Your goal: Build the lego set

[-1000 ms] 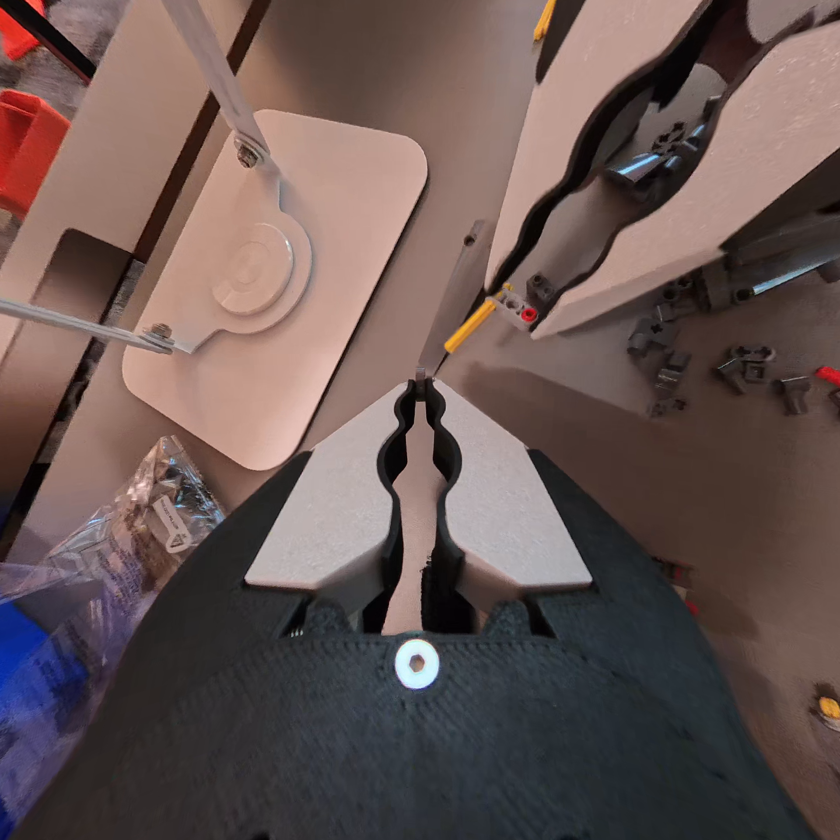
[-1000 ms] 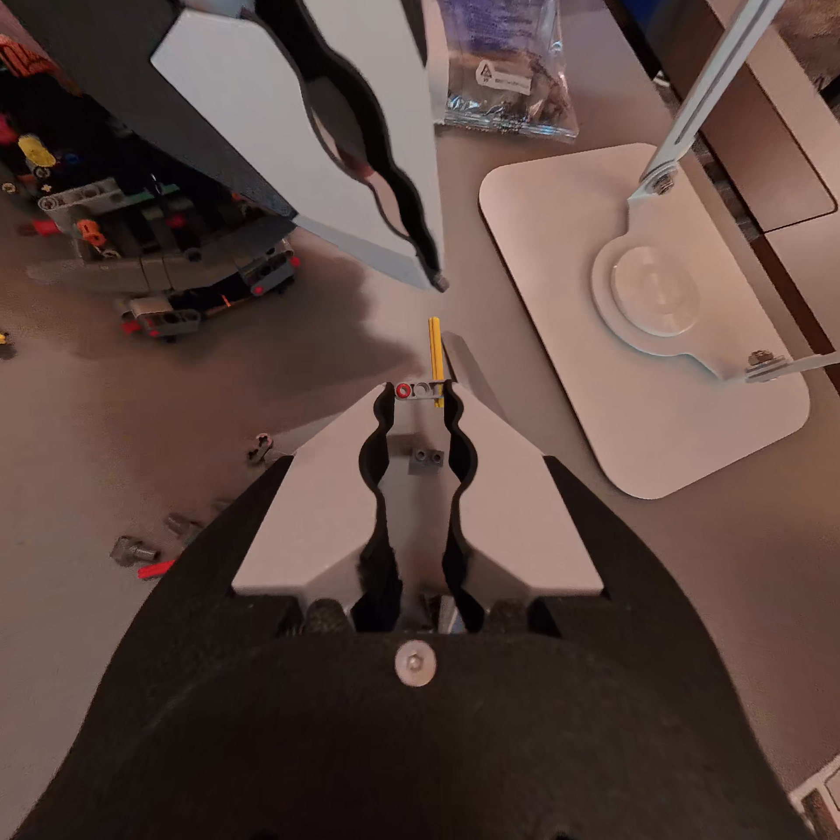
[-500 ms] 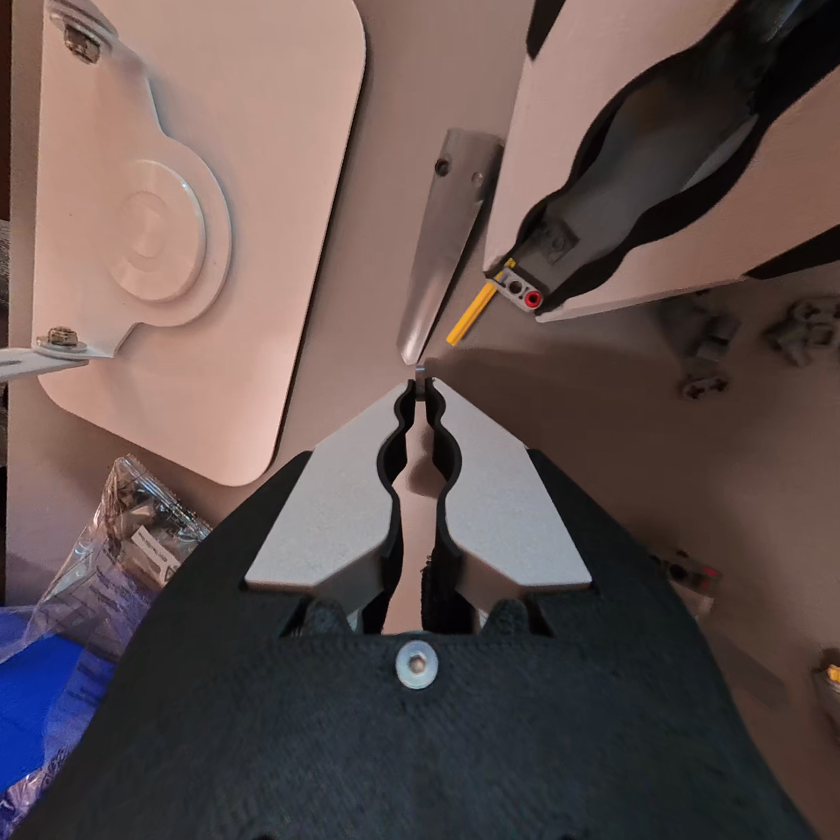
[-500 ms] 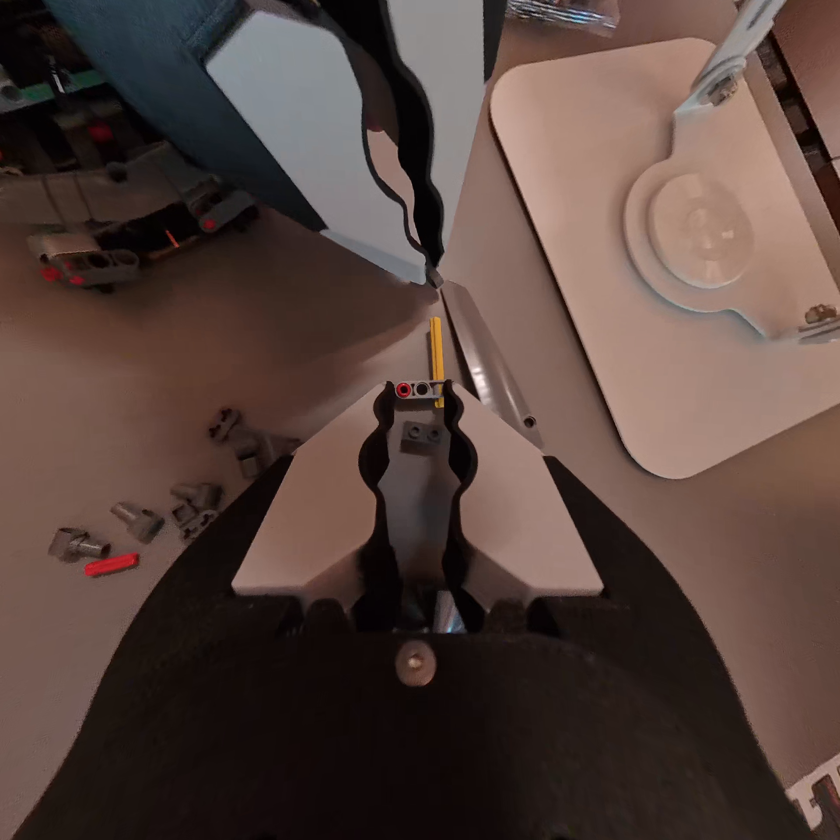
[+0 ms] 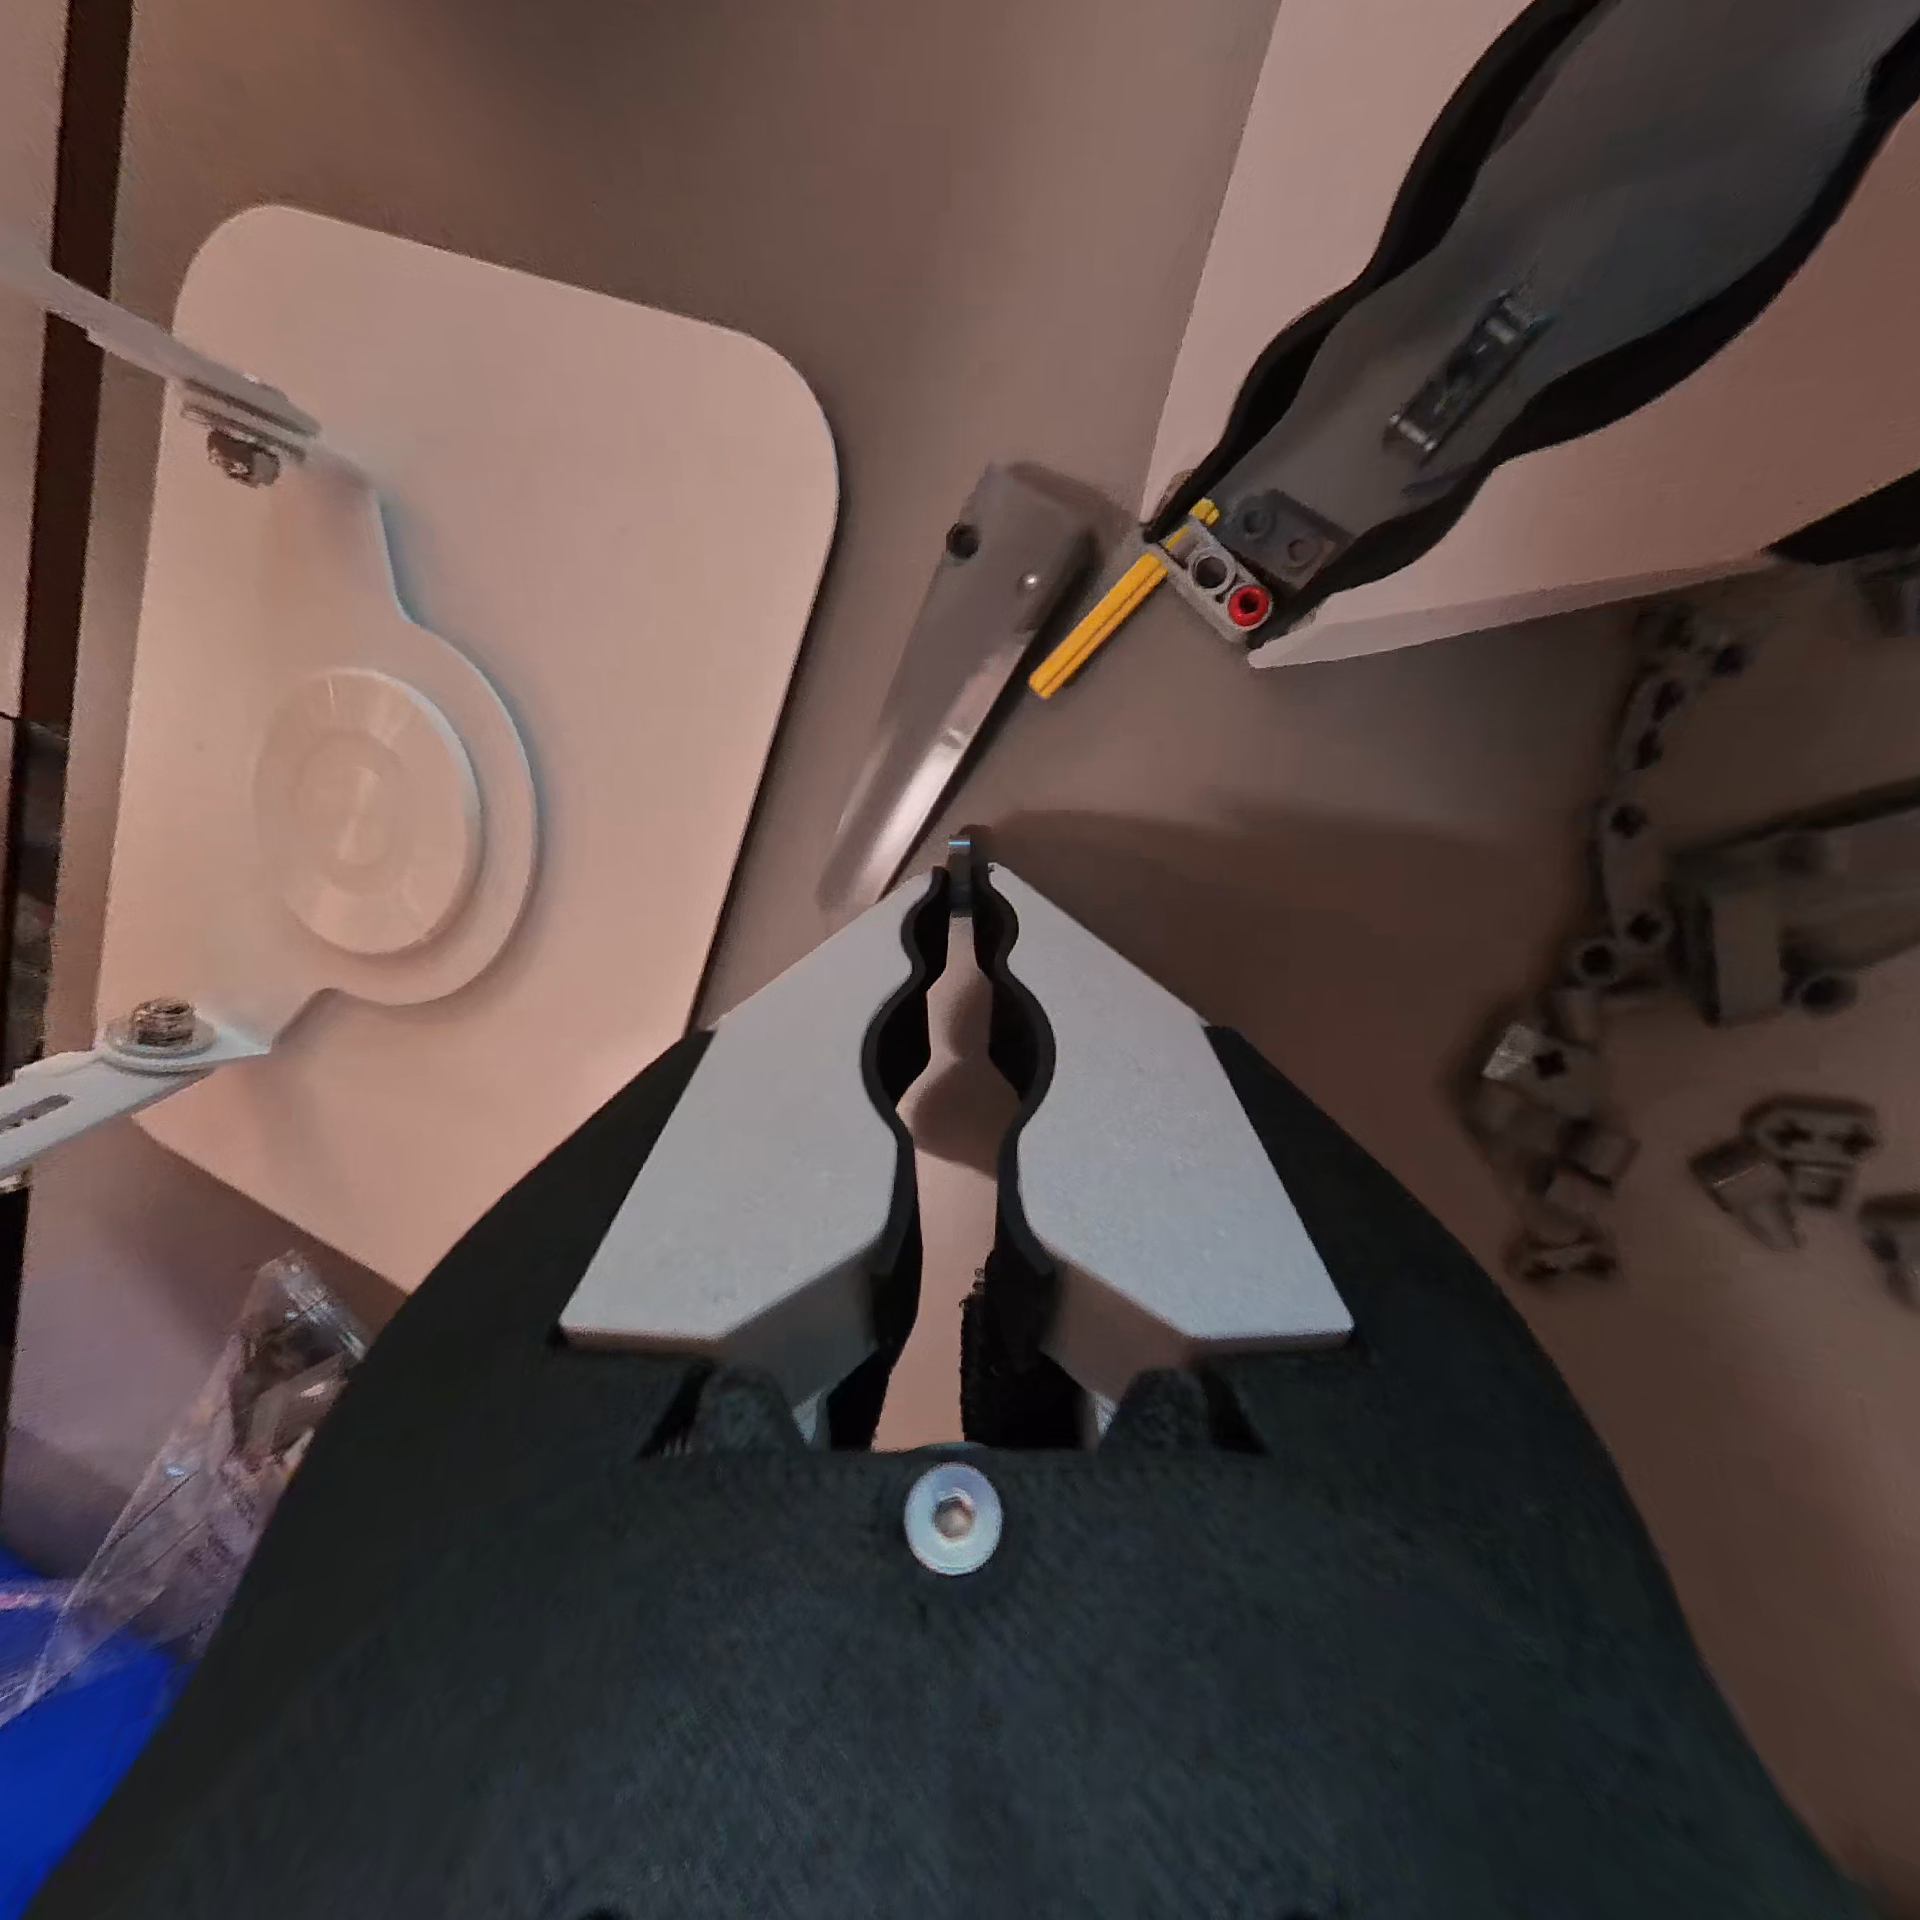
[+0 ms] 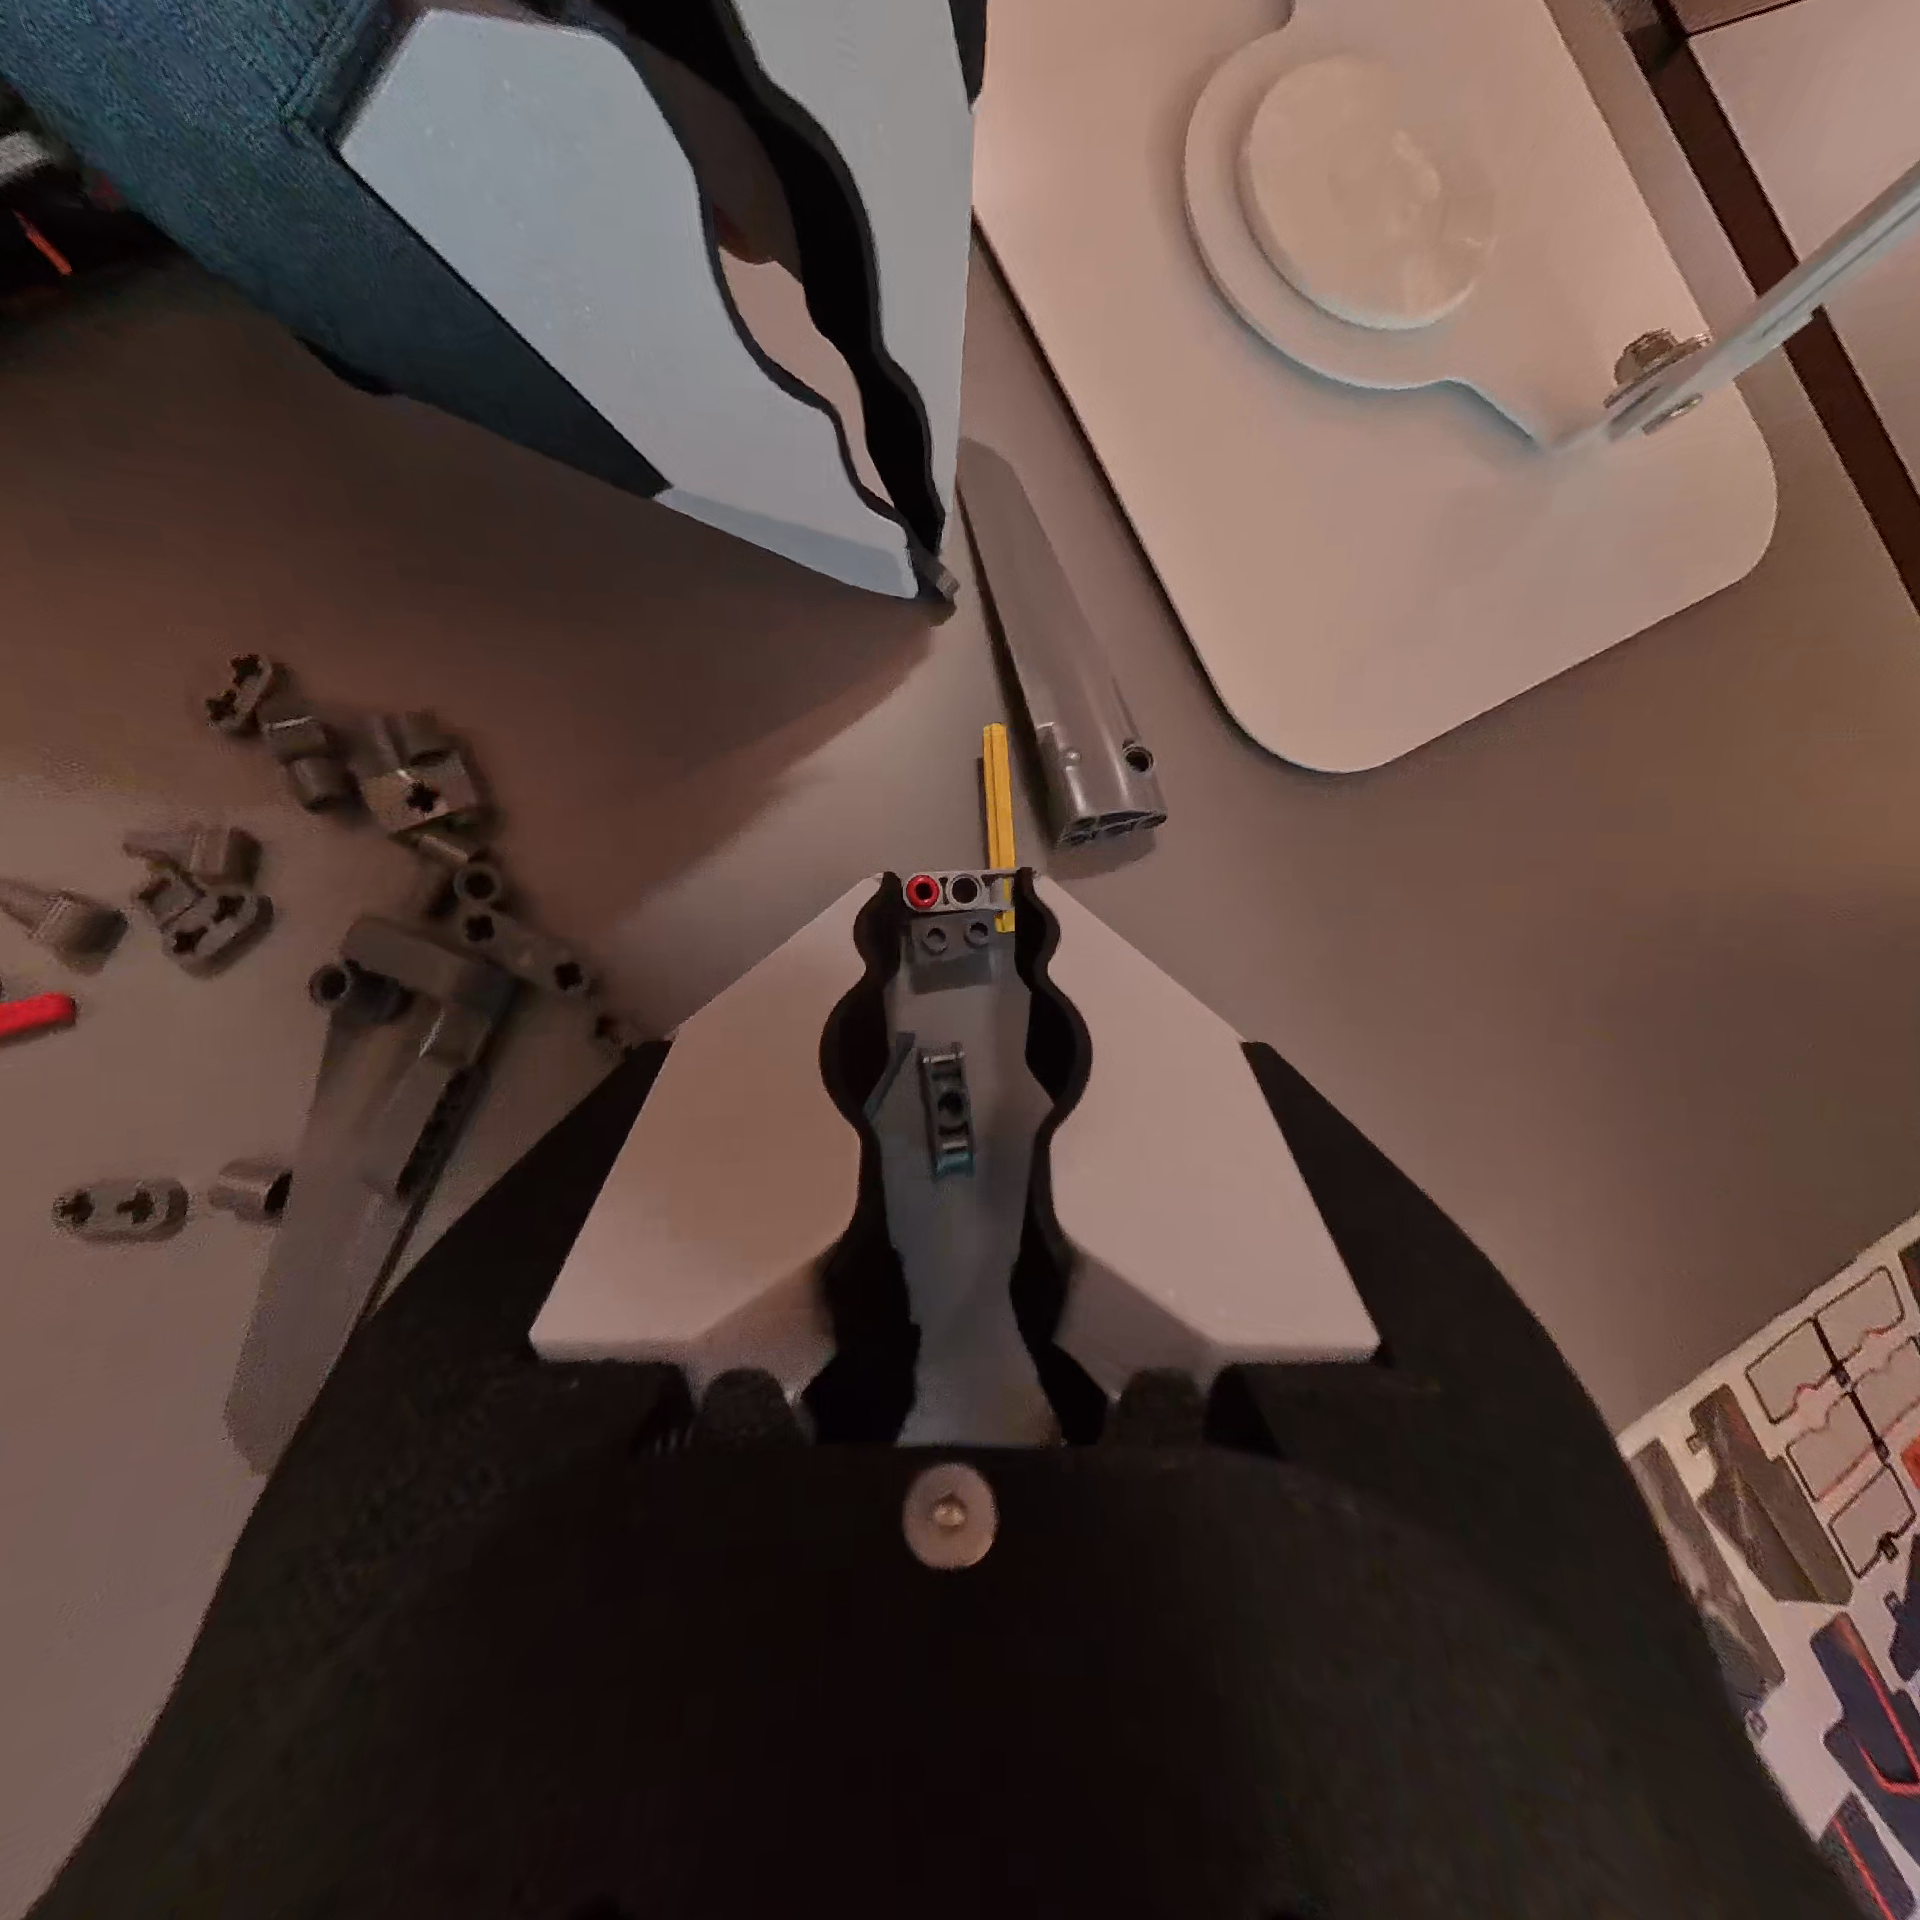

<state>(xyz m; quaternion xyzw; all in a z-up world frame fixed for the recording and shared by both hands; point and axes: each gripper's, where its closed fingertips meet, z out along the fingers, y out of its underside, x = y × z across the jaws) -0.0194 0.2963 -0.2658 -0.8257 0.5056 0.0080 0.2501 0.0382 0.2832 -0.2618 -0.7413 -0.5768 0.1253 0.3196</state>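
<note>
Left wrist view: The left hand-held gripper [image 5: 964,883] has its jaws drawn almost together, the fingertips [image 5: 928,906] pinching a very small grey piece [image 5: 963,857] that protrudes just past the tips. Directly ahead of the tips and slightly left, a long tapered grey panel piece [image 5: 961,675] lies flat on the desk [image 5: 1195,935]. Further left sits a white stand base [image 5: 582,644] with metal arms bolted to it. Ahead and to the right, the right hand-held gripper [image 5: 1216,566] enters from the upper right, clamping a grey brick assembly [image 5: 1262,540] with a red pin and a yellow axle [image 5: 1096,623] that points towards the panel piece. To the right, loose grey connector pieces [image 5: 1558,1143] lie scattered. Behind and left is a clear plastic bag [image 5: 239,1455].

Right wrist view: The right hand-held gripper [image 6: 961,894] stands at a narrow setting, both pads bearing on the grey brick assembly [image 6: 951,925], which fills the space between the fingers back towards the body. The yellow axle [image 6: 997,790] projects forward from the right fingertip. Just right of the axle lies the grey panel piece [image 6: 1070,707]. The left hand-held gripper [image 6: 935,582] hangs ahead and slightly left, tips close to the panel's far end. Further right is the white stand base [image 6: 1455,582]. To the left lie the loose grey connector pieces [image 6: 416,790] and a red piece [image 6: 31,1013]. Behind and right is a printed sheet [image 6: 1787,1475].
</note>
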